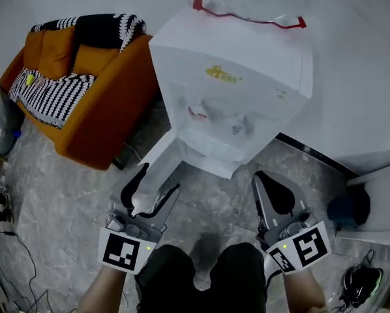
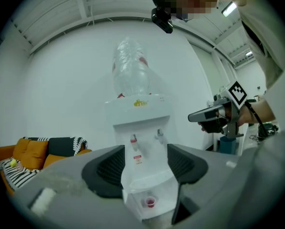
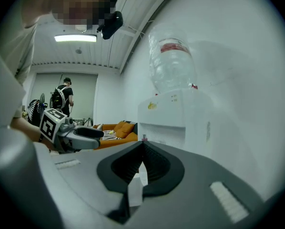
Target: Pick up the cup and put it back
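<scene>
White plastic is seen on the water dispenser, which is topped by a clear bottle. The small red cup is shown only in the left gripper view, stood on the drip tray at the foot of the dispenser's tap recess. From the head view it cannot be made out (the recess there is pale and blurred). The left gripper is held in front of the dispenser with its jaws set well apart and nothing gripped. The cup is framed low between them but is not touched. The right gripper is held before the dispenser's right front corner, its jaws brought together on nothing, as is confirmed by its own view. An orange sofa with striped cushions is placed left of the dispenser. A person standing beyond the sofa is shown by the right gripper view alone
</scene>
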Tool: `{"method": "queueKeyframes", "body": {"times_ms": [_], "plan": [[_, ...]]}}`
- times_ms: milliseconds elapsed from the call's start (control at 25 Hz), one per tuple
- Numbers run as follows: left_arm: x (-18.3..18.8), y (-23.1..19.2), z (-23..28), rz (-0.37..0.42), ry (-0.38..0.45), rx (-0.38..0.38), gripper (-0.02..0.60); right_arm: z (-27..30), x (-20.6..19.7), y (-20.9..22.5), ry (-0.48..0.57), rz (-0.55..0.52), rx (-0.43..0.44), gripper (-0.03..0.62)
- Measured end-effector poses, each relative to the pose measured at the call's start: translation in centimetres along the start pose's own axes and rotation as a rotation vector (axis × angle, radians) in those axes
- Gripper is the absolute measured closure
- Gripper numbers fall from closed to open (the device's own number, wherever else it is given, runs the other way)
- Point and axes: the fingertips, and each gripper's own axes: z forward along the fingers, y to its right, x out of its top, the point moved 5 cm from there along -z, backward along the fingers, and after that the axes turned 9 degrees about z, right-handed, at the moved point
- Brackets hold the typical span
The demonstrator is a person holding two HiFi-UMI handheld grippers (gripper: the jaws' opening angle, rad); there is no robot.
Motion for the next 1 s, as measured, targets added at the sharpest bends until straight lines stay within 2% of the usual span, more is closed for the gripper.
{"method": "queueKeyframes", "body": {"times_ms": [280, 480, 800, 1000], "plan": [[-8.3, 1.9, 3.6, 0.016, 0.022, -0.027, 0.295, 1.3, -7.8, 2.5, 0.029, -0.021, 0.011, 0.591], [-13.3, 3.2, 5.5, 0.084, 0.026, -0.041, 0.295, 2.7, -13.2, 4.1, 0.034, -0.046, 0.022, 0.591], [-19.3, 5.0, 8.6, 0.060, 0.046, -0.050, 0.295, 3.9, -20.4, 6.1, 0.029, -0.087, 0.050, 0.591], [-21.7, 6.1, 10.6, 0.118, 0.090, -0.062, 0.293, 5.2, -24.5, 7.4, 0.015, -0.108, 0.060, 0.591]]}}
